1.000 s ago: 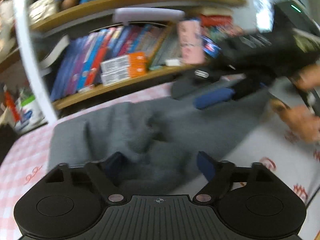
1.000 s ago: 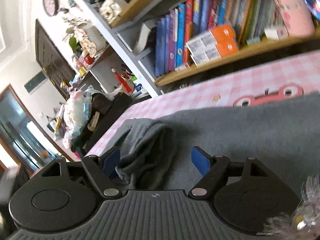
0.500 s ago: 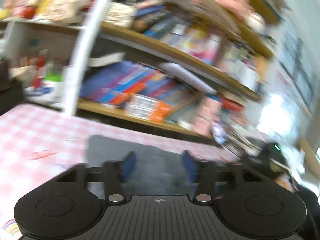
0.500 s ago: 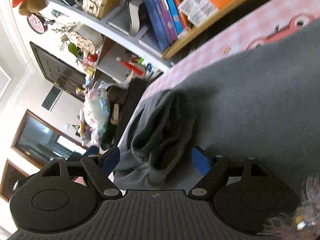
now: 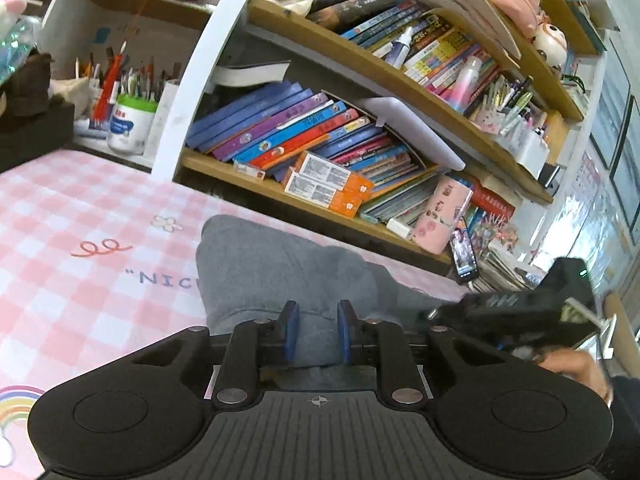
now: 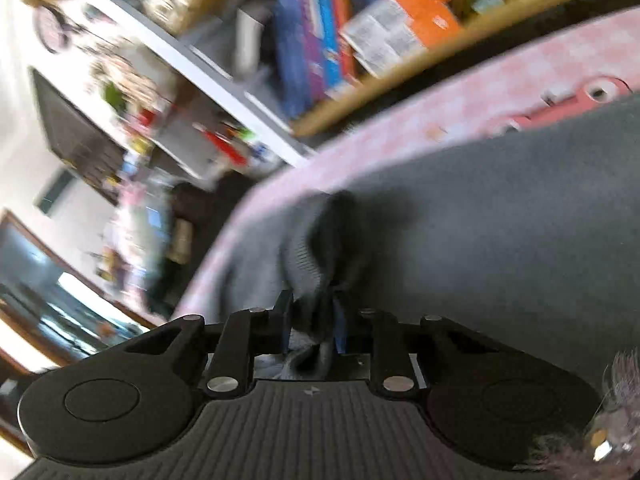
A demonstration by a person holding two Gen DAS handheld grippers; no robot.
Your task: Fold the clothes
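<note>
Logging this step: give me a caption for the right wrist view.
Right gripper shut on a bunched fold of the grey garment over the pink checked cloth.

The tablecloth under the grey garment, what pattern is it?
Pink-and-white checks on the tablecloth, clearest in the left wrist view.

Right wrist view blurred throughout; shelf contents (image 6: 320,40) unreadable. Grey garment (image 6: 520,240) cut by right edge; fold between pads indistinct.

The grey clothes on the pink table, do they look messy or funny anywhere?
Yes. One end of the grey garment is scrunched into a lumpy wad, pinched in the right tool. The left tool pinches another bit, wrinkled there. The checked tablecloth lies flat.
</note>
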